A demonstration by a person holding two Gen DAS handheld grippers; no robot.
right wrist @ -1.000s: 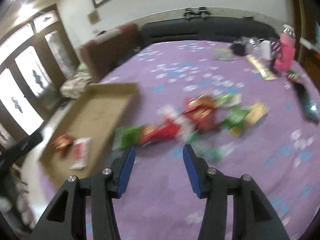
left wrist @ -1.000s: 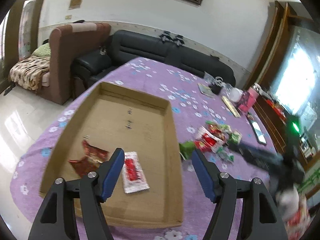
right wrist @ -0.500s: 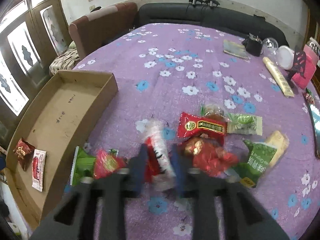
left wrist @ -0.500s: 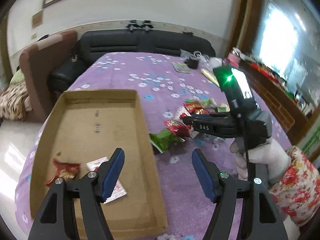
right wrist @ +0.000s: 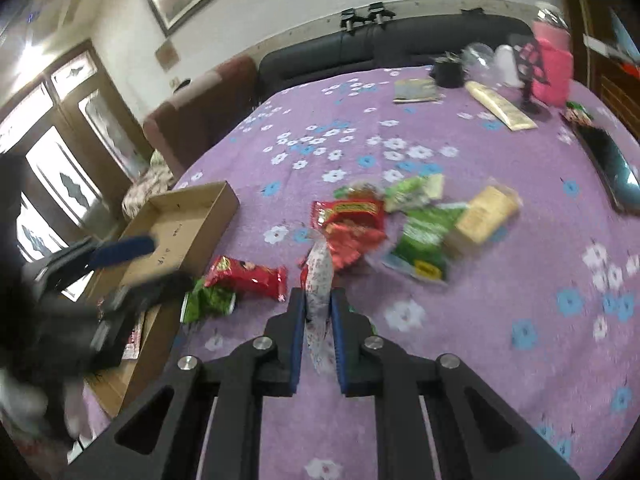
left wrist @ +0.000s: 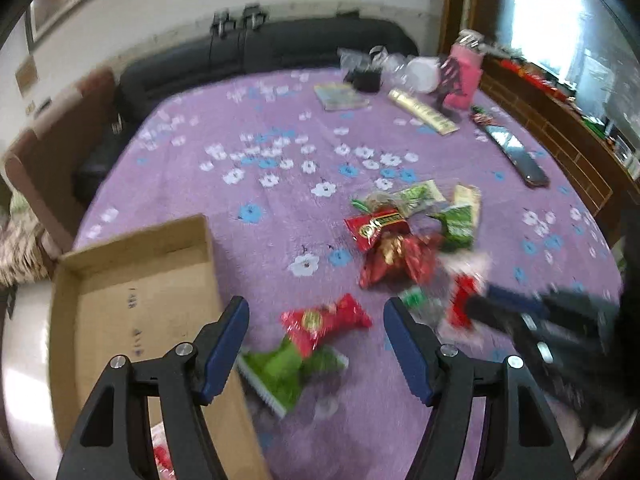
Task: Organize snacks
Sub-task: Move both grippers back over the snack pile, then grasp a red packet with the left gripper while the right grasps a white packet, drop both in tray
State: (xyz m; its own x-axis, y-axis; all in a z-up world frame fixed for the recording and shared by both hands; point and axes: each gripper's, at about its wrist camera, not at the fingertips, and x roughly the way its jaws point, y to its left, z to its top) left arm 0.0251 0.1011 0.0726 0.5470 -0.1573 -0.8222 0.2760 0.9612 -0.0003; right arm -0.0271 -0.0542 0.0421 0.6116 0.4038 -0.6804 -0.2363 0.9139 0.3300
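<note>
Room: a purple flowered tablecloth point(right wrist: 460, 320) covers a big table, with a black sofa point(right wrist: 400, 46) along the wall behind it.
Far left: a shallow cardboard box point(right wrist: 192, 216) sits at the table's left edge; a red-and-white packet lies in its near end.
Left gripper point(left wrist: 316, 336): jaws wide apart with nothing between the pads, poised over a red snack packet point(left wrist: 324, 320) and a green packet point(left wrist: 280, 372) that lie just beside the box wall.
Middle: the right gripper point(right wrist: 318, 308) has just been closing and now pinches a white-and-red packet point(right wrist: 319, 276) upright between its blue pads.
Snack pile point(right wrist: 400, 224): red, green and yellow packets heaped loosely just beyond that gripper.
Far right: a pink bottle point(right wrist: 552, 68) and a dark phone point(right wrist: 612, 164) near the table's edge.
</note>
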